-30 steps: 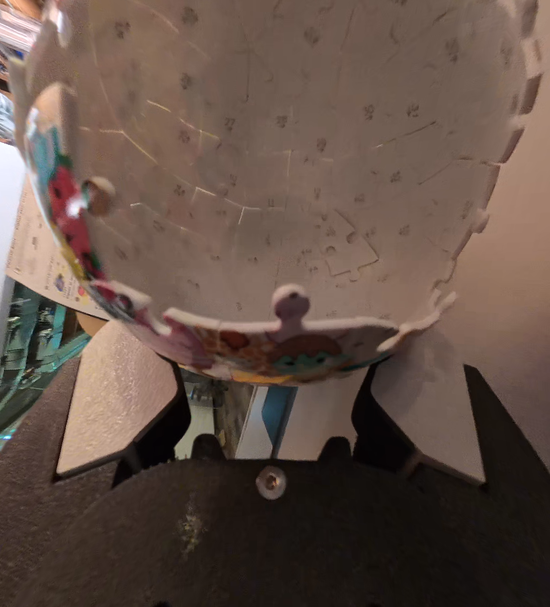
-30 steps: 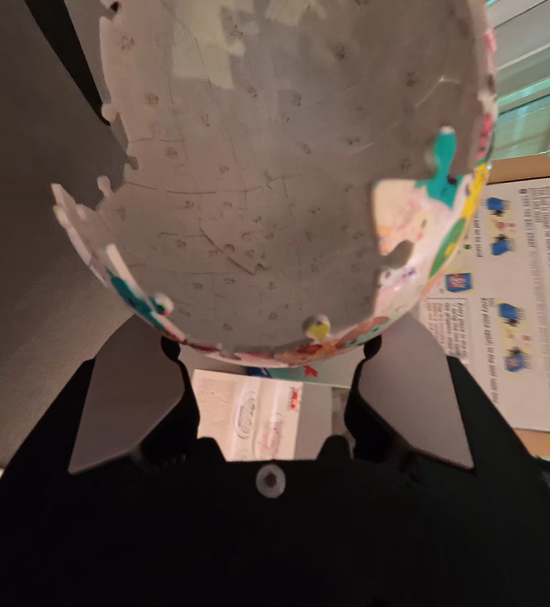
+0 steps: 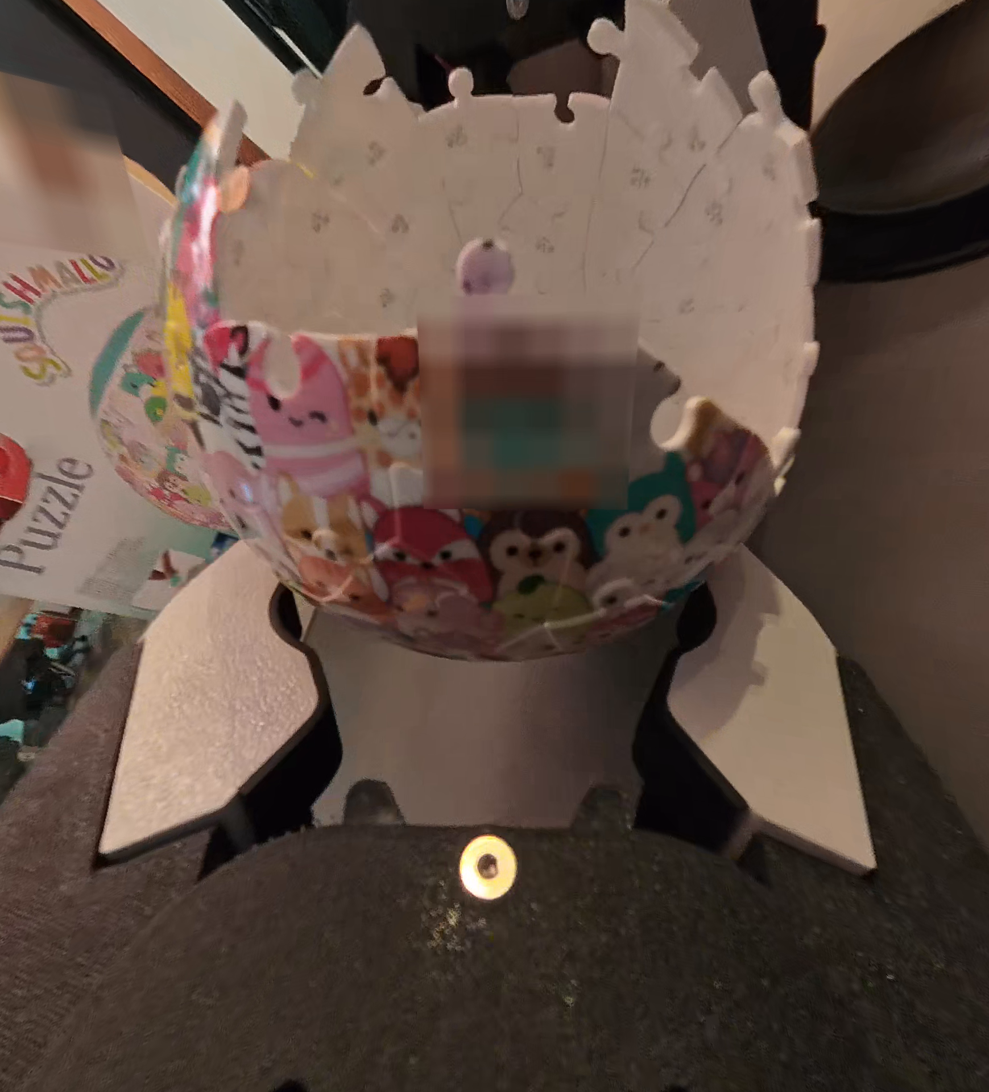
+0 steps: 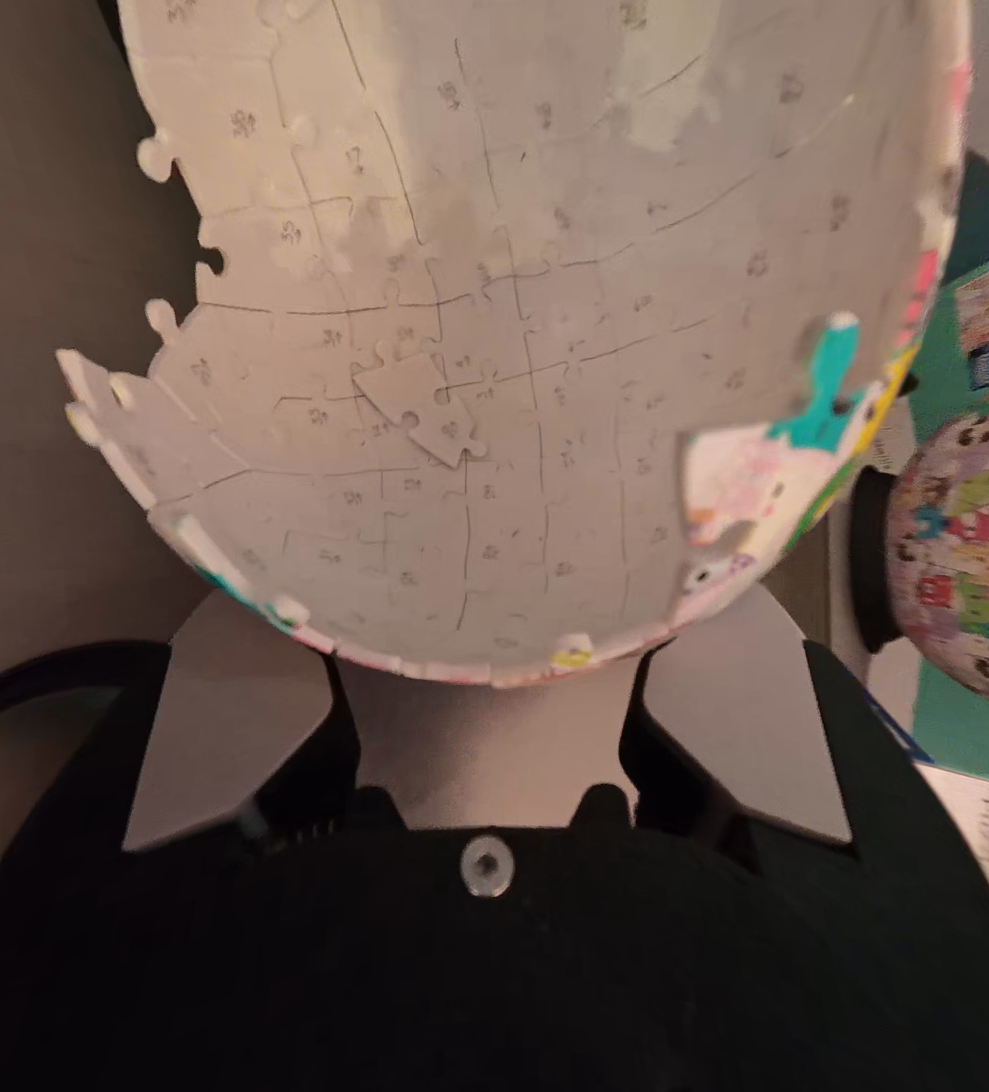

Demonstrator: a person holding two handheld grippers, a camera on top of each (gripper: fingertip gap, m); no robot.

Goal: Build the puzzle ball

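Both tongs, left (image 3: 495,597) and right (image 4: 489,662), stand apart, fingertips hidden behind the half-built puzzle ball (image 4: 480,354).

Your left gripper (image 3: 495,597) is reaching forward with its jaws spread wide; your right gripper (image 4: 489,650) is doing likewise, both pale fingers (image 4: 232,727) angling outward, fingertips hidden from view.

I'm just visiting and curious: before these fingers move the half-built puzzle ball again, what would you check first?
1. Ball resting at the left fingers: ok.
2. Grip tight, on either side: cannot tell.
3. Piece inside the ball seated flat: not ok, it sticks up.
4. Ball closed all round: not ok, the top is open.
5. Box picture in sight for reference: ok.
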